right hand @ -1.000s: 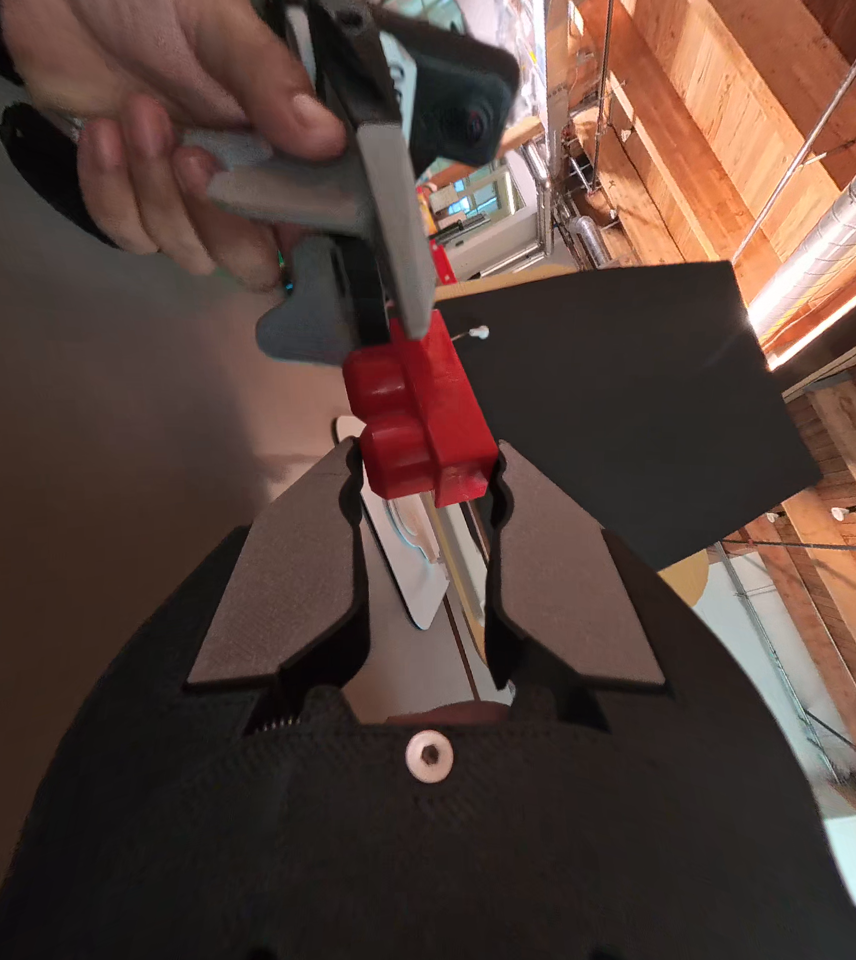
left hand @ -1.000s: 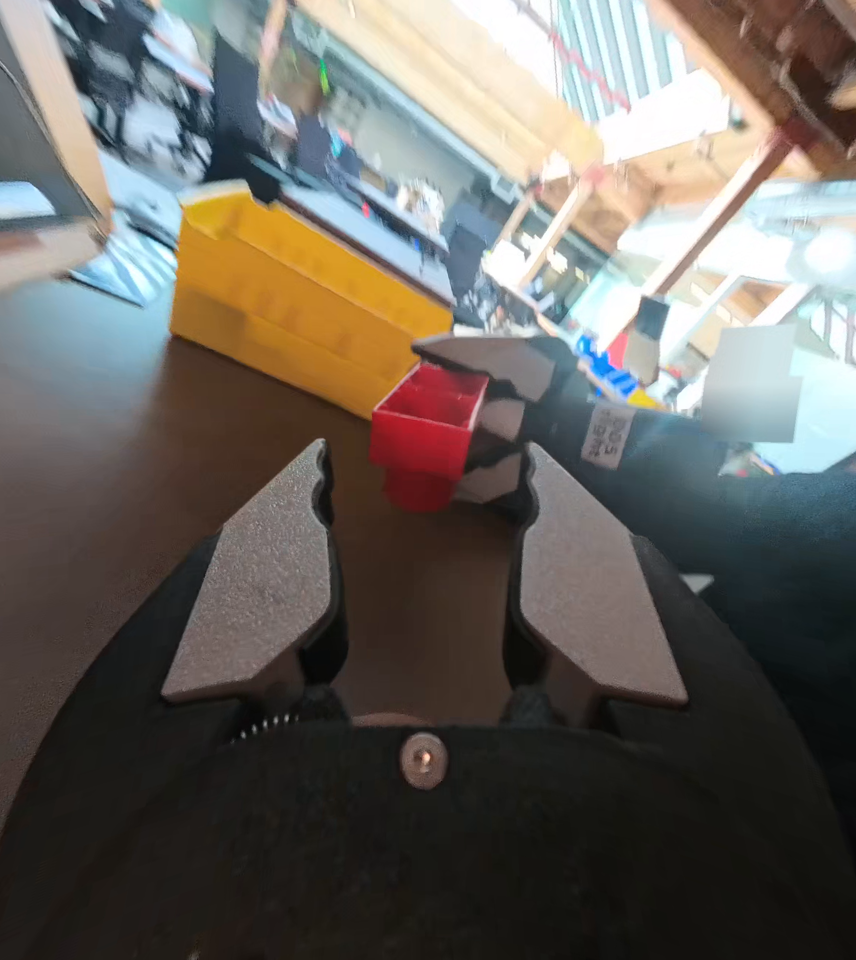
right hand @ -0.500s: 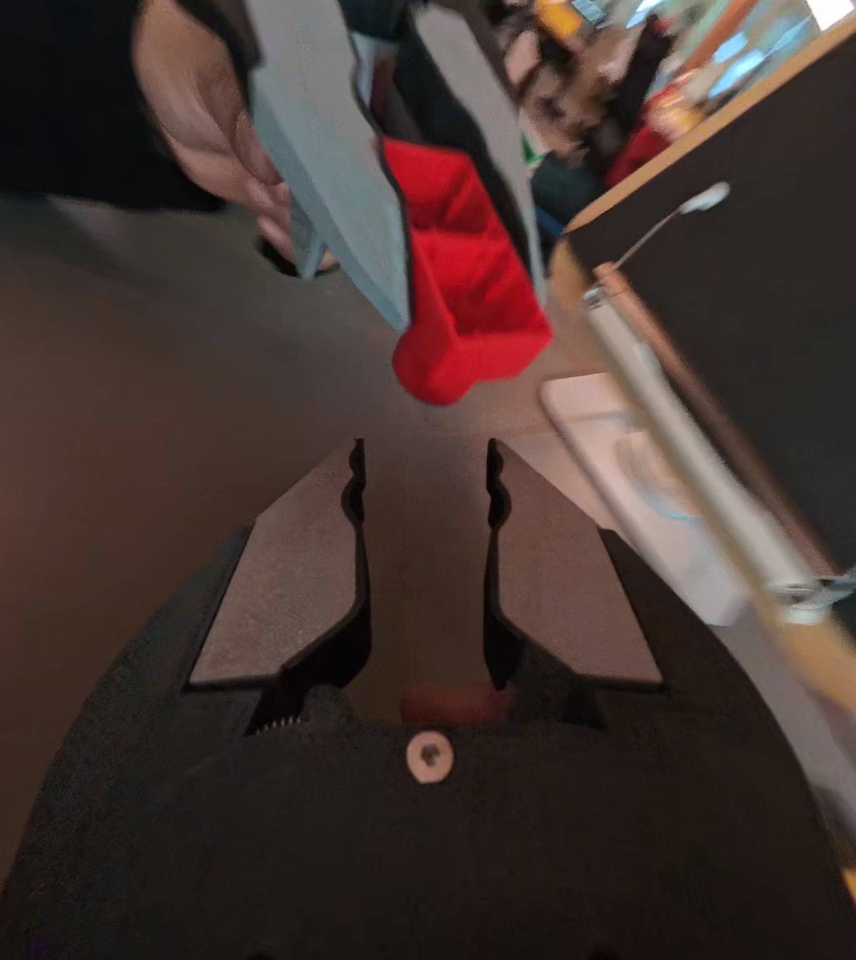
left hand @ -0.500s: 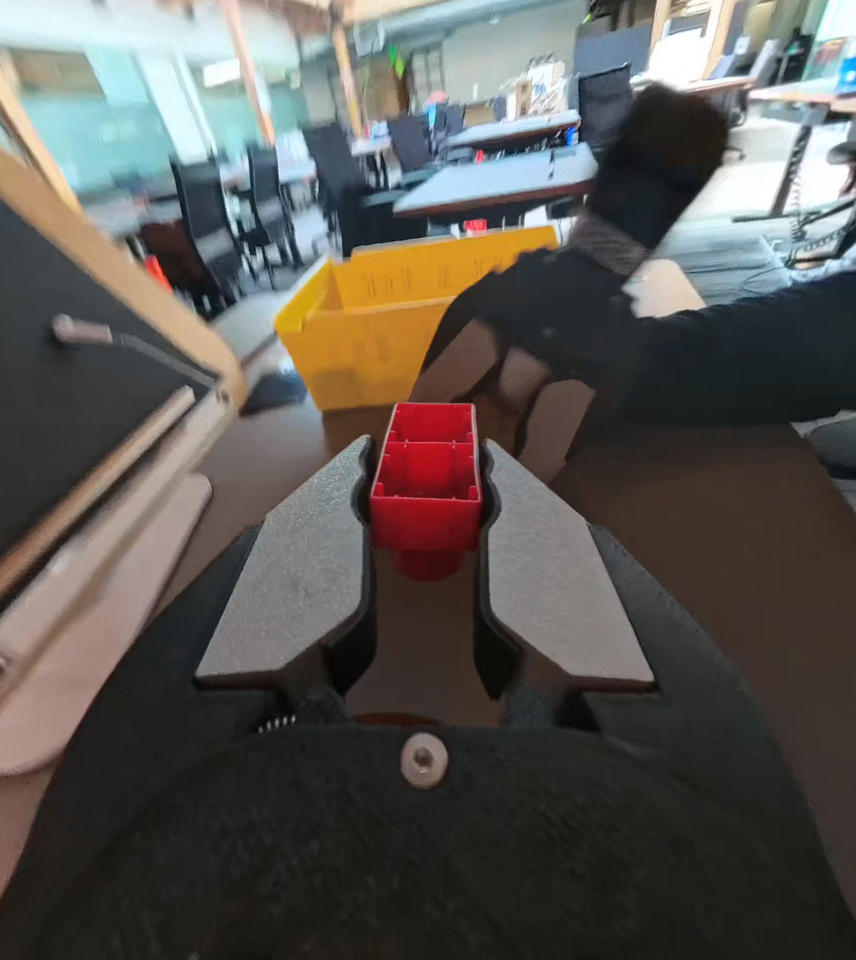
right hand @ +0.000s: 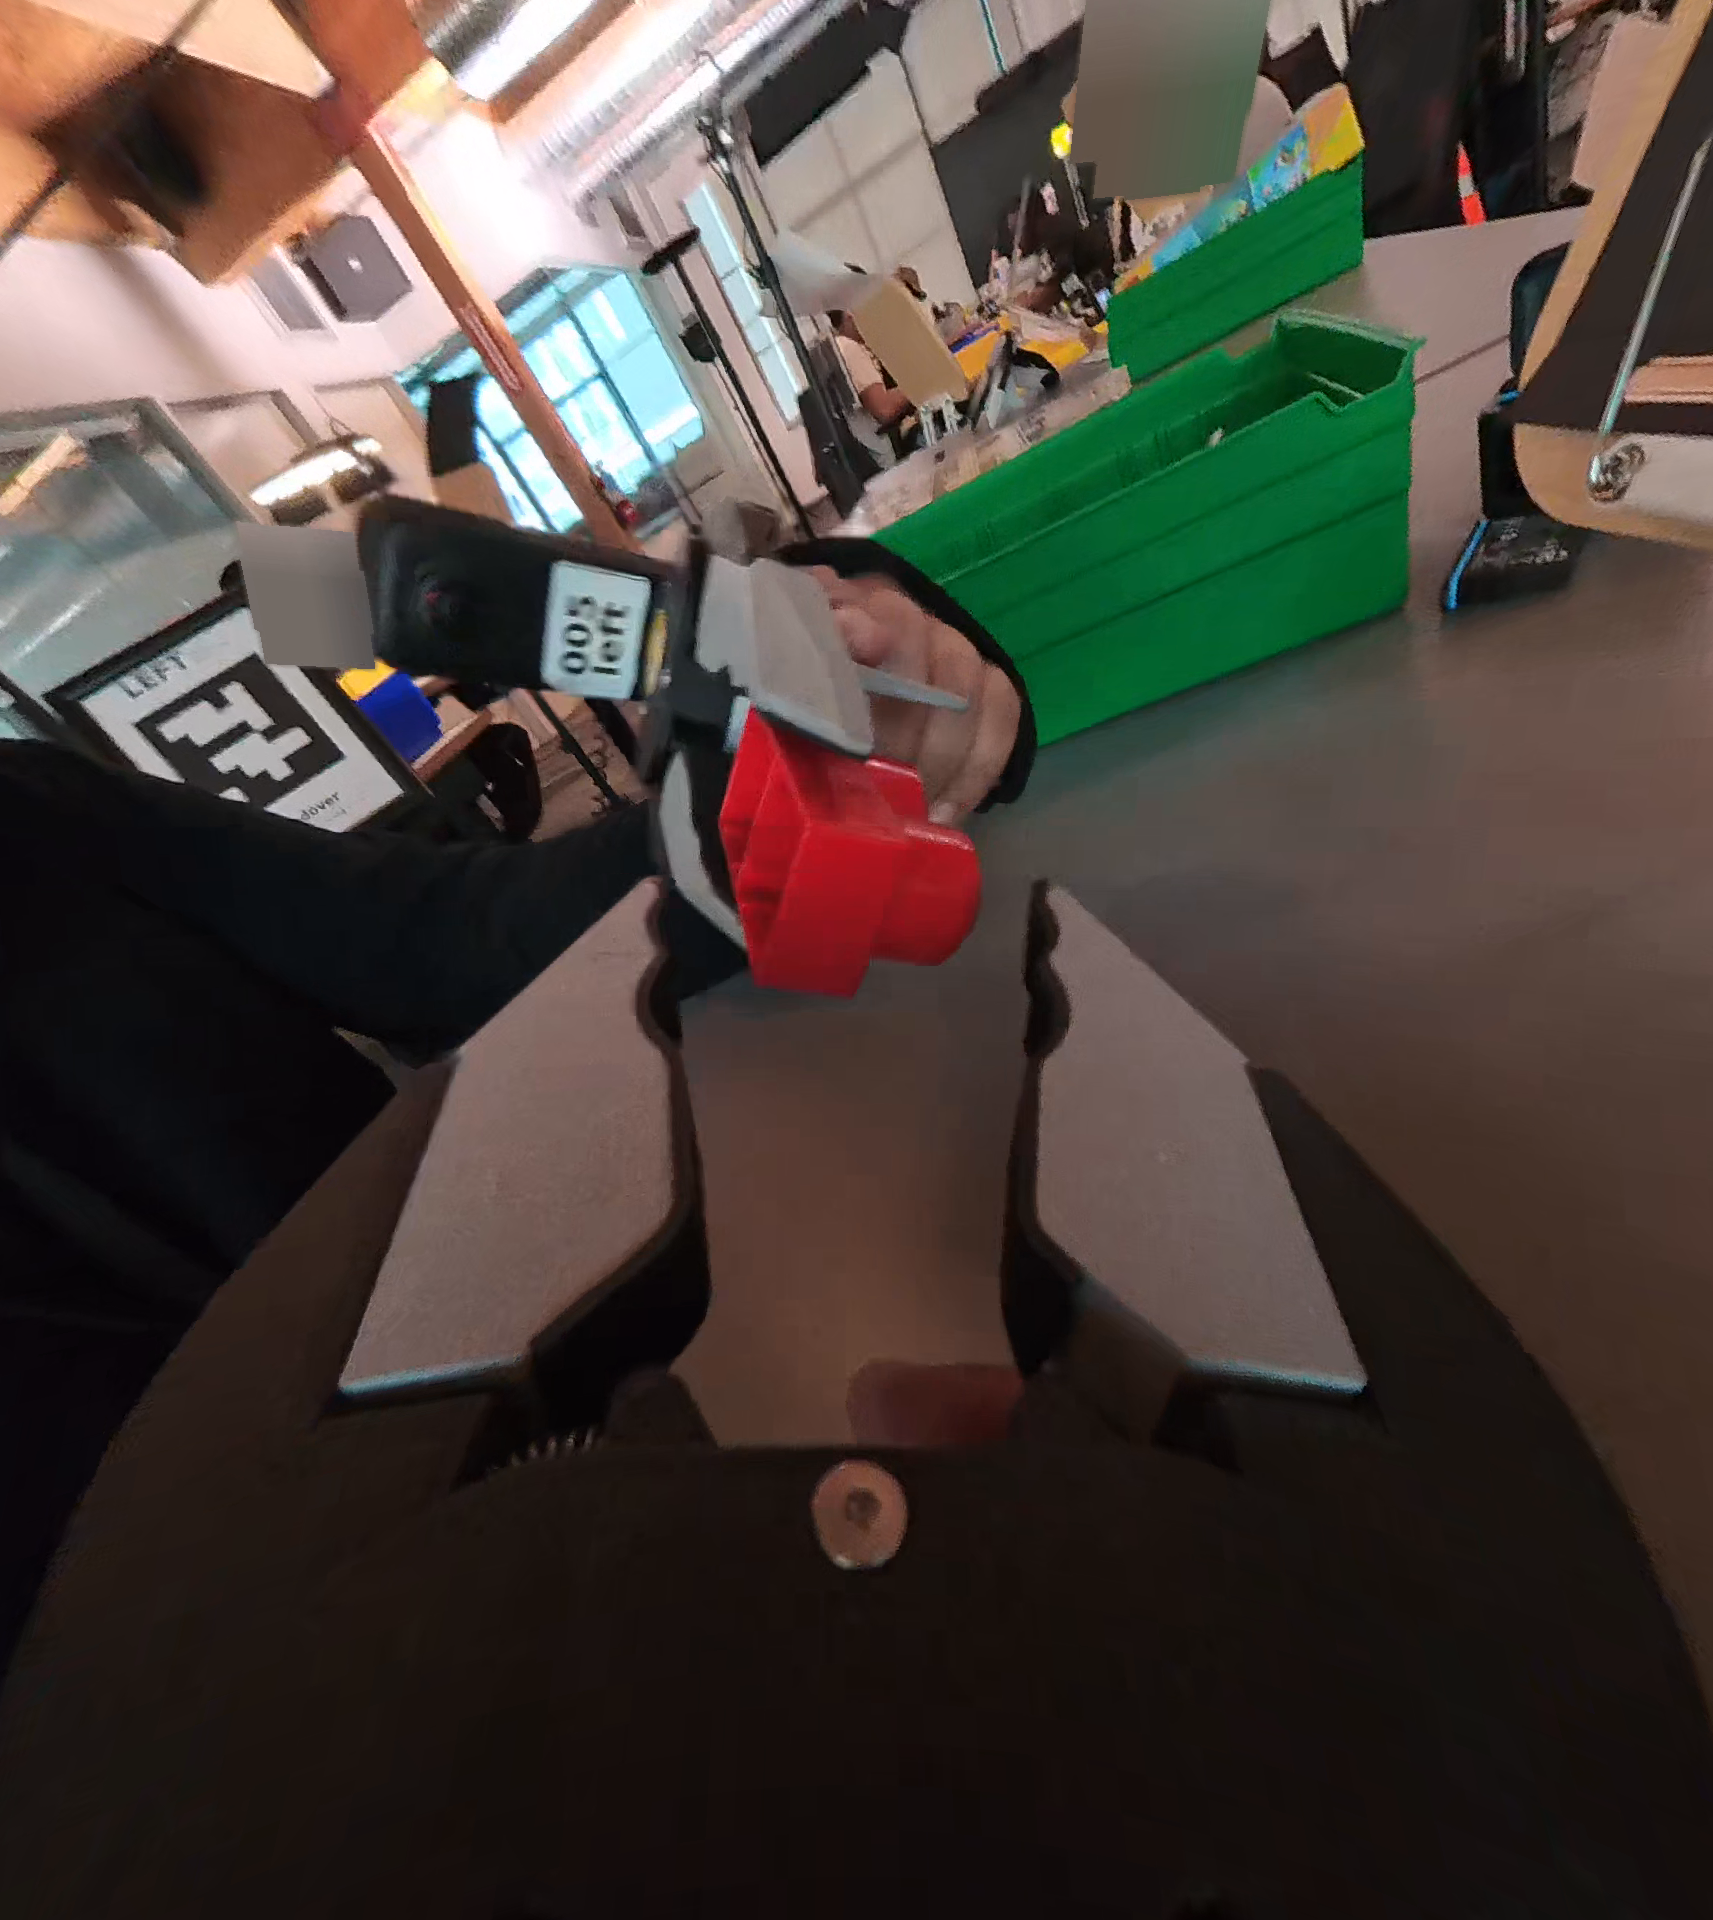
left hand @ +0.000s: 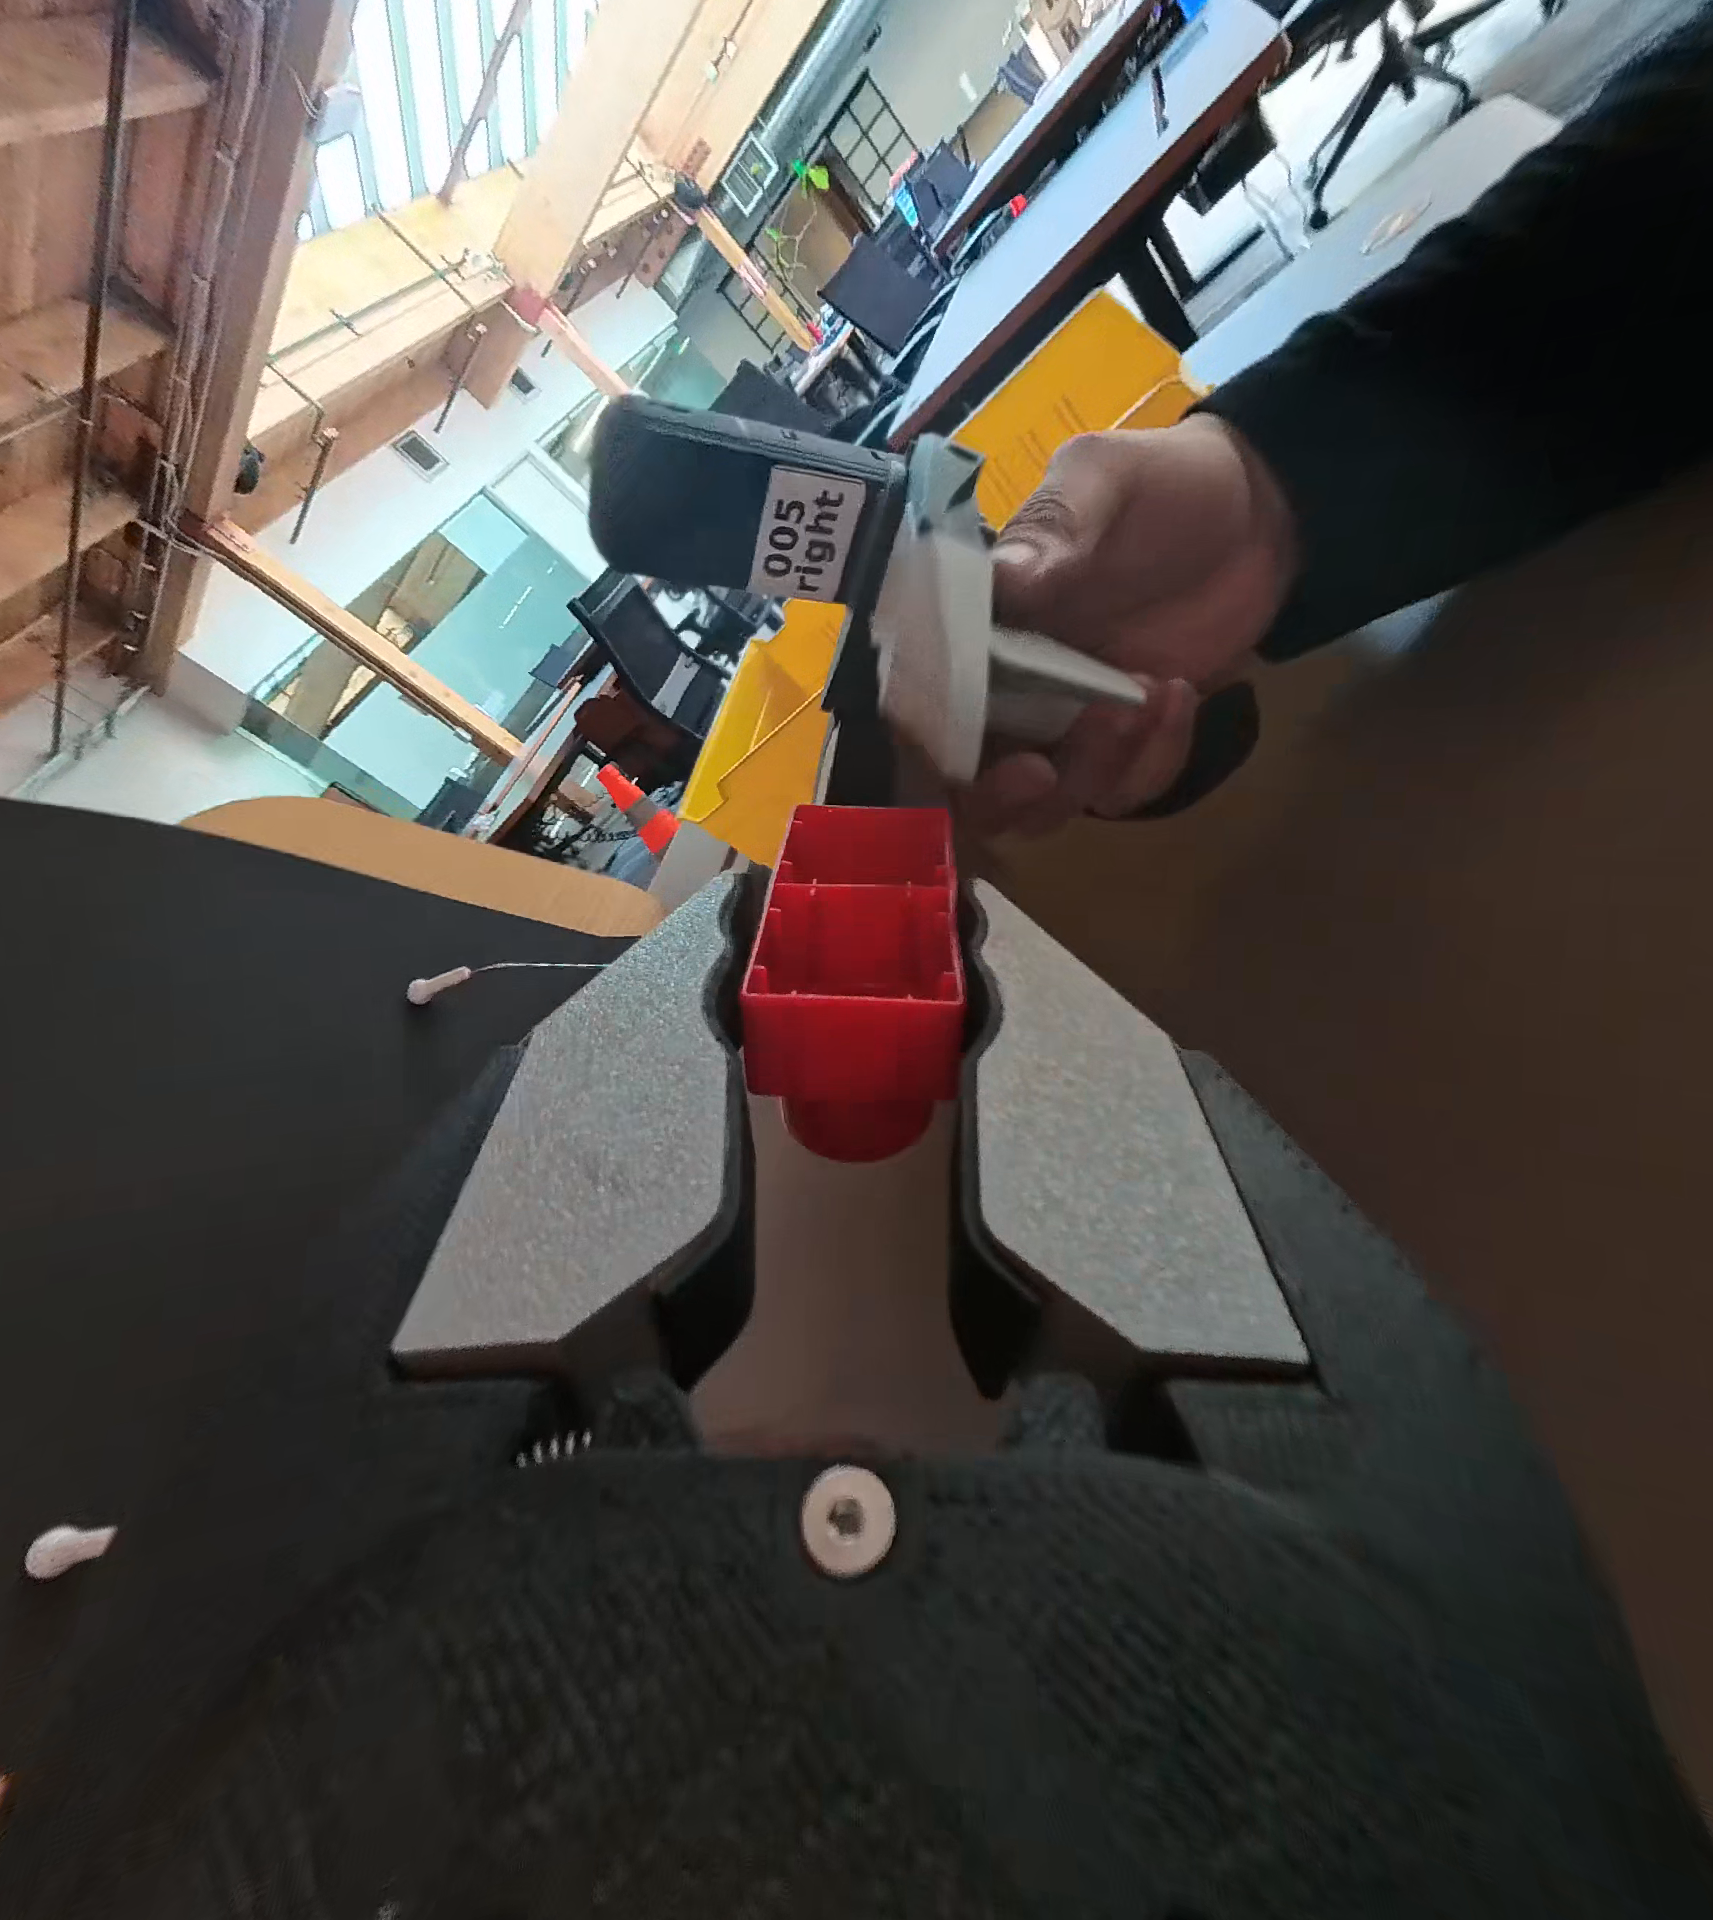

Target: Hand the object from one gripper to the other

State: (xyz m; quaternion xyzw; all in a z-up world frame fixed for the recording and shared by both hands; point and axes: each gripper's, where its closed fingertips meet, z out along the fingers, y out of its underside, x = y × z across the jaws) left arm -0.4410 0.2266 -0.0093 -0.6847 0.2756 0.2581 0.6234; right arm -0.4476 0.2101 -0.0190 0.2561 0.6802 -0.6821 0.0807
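Above the dark table (right hand: pixel 1403 935), we hold the red block (left hand: pixel 854 987) clamped between the closed fingers of our left gripper (left hand: pixel 852 966). Our right gripper (right hand: pixel 847 935) hovers just beside it, jaws spread wide and empty. The handover looks done to us, with only the parting left.

red hollow plastic block (left hand: pixel 853 971): 1 | two-finger grippers: 2, left gripper (left hand: pixel 853 935) and right gripper (right hand: pixel 847 935) | hands on gripper handles: 2 (left hand: pixel 1132 592) (right hand: pixel 945 696) | green plastic bins (right hand: pixel 1195 561): 2 | yellow plastic bins (left hand: pixel 764 732): 2 | orange traffic cones (left hand: pixel 639 810): 1 | grey worktop (right hand: pixel 1403 883): 1
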